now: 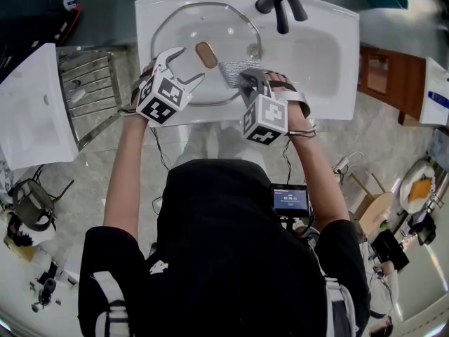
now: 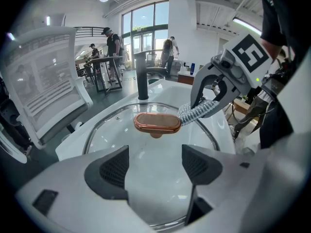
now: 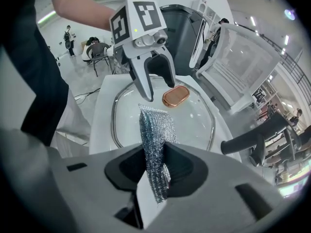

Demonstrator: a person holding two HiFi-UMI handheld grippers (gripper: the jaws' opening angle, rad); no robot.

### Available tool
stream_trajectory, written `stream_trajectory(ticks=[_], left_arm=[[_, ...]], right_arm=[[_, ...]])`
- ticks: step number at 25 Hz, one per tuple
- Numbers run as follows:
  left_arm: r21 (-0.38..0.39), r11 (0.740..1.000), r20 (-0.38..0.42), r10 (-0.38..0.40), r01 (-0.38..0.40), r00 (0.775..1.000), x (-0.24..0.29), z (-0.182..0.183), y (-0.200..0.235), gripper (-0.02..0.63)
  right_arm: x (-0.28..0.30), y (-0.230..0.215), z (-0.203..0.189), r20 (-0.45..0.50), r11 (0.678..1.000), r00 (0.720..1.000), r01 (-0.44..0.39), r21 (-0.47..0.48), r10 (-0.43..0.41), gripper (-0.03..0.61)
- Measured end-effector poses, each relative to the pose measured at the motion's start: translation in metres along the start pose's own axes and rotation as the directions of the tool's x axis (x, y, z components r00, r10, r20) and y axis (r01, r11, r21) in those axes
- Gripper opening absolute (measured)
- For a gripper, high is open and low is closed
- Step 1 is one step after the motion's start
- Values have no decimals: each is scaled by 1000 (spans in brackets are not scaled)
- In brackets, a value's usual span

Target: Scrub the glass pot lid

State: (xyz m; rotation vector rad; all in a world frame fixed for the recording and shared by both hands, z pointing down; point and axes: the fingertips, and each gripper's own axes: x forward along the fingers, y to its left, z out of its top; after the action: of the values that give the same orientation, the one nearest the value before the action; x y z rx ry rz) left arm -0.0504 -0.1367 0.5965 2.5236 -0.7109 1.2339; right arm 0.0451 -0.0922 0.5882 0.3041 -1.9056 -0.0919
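Your glass pot lid lies in the white sink, your left tongs gape wide and empty over its near rim, and your right tongs pinch a steel mesh scrubber just beside its copper handle, so the scrubbing looks mostly still ahead.

We found the head camera set above the person, facing steeply down onto the sink, far enough off to take in both arms, the left claw and the right claw. The left gripper camera sat close behind its own jaws, low over the glass pot lid, facing across it toward the faucet and the right claw. The right gripper camera sat likewise, facing the opposite way, toward the left claw. All three views shared the lid, its copper handle and the scouring pad pinched in the right claw.
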Motion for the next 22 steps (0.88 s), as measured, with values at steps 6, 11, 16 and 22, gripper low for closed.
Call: stream_trajectory(ticks=[6, 11, 16, 22], left_arm=[[-1, 1000, 0, 4, -4, 1000, 0, 0, 0, 310], [-1, 1000, 4, 3, -3, 1000, 1, -1, 0, 310], [-1, 1000, 7, 3, -3, 1000, 0, -1, 0, 310], [1, 1000, 12, 2, -2, 1000, 0, -1, -1, 310]], right_arm=[[1, -3, 0, 10, 999, 999, 31, -13, -31, 84], [3, -9, 0, 5, 997, 998, 61, -36, -61, 84], [5, -17, 1, 6, 996, 997, 76, -40, -76, 84], [8, -31, 1, 0, 994, 995, 104, -41, -104, 86]])
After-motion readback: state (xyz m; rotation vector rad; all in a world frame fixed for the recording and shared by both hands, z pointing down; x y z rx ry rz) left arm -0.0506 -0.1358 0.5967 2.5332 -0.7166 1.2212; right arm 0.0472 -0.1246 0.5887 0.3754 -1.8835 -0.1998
